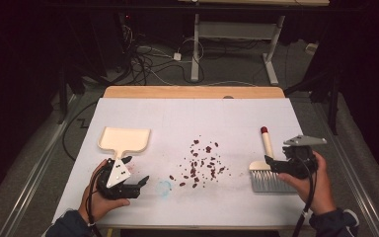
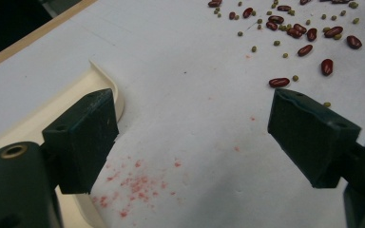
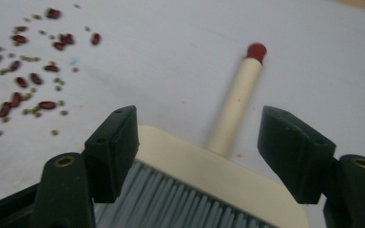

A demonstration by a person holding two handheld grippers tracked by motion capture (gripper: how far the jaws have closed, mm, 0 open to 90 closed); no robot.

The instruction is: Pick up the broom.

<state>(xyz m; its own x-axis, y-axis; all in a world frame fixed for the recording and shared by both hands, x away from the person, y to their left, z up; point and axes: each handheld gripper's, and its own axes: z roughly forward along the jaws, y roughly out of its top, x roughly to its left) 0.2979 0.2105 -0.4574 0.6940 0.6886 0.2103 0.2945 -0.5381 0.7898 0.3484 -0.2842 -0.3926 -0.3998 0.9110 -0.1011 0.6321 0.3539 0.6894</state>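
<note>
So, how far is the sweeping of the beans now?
Nothing is swept yet: the beans lie scattered mid-table and the dustpan looks empty. Both tools lie flat, ungripped. The right hand-held gripper is open around the brush head; the left hand-held gripper is open beside the dustpan. Gripping and sweeping remain.

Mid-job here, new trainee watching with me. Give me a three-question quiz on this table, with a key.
1. True or false: the right gripper is clamped on the brush.
2. What lies scattered between the dustpan and the brush?
3. The left gripper is: A open over bare table beside the dustpan, B shut on the dustpan handle, C holding beans.

Key: 1 false, its jaws stand open around the brush head; 2 red beans and small green ones; 3 A.
</note>
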